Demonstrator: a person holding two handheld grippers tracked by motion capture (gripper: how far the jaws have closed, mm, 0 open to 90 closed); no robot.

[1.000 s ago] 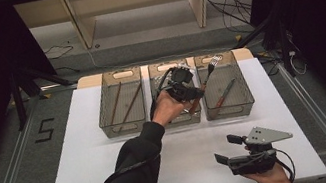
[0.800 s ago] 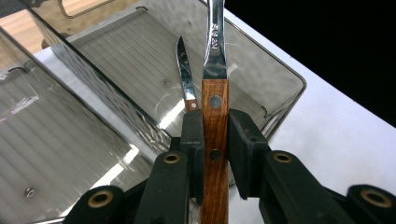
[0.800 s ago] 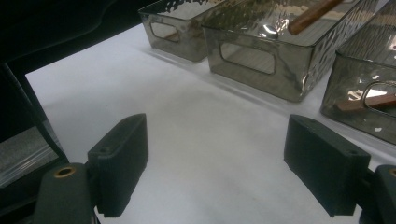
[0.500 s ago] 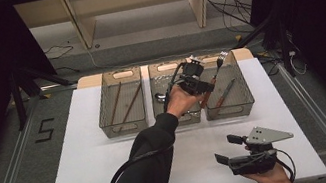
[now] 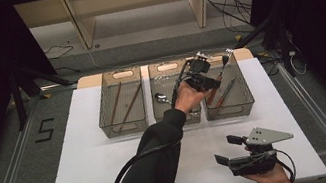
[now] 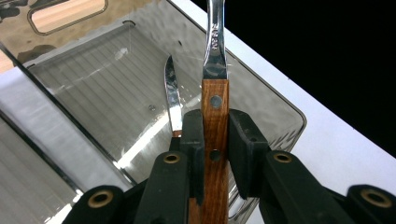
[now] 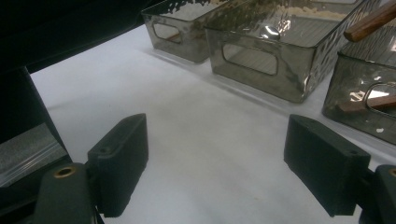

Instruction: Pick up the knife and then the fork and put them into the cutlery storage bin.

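left tool (image 6: 215,140) clamped on fork (image 6: 215,100) handle, held above right bin (image 5: 243,85) beside a knife (image 6: 173,95). right tool (image 7: 219,172) jaws apart, empty, over tabletop (image 5: 88,165).

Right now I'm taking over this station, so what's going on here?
A person is sorting cutlery into three clear bins. The left gripper has its jaws shut on a wooden-handled fork and holds it above the right bin, where a knife already lies. The right gripper waits with its jaws open over the white table, holding nothing.
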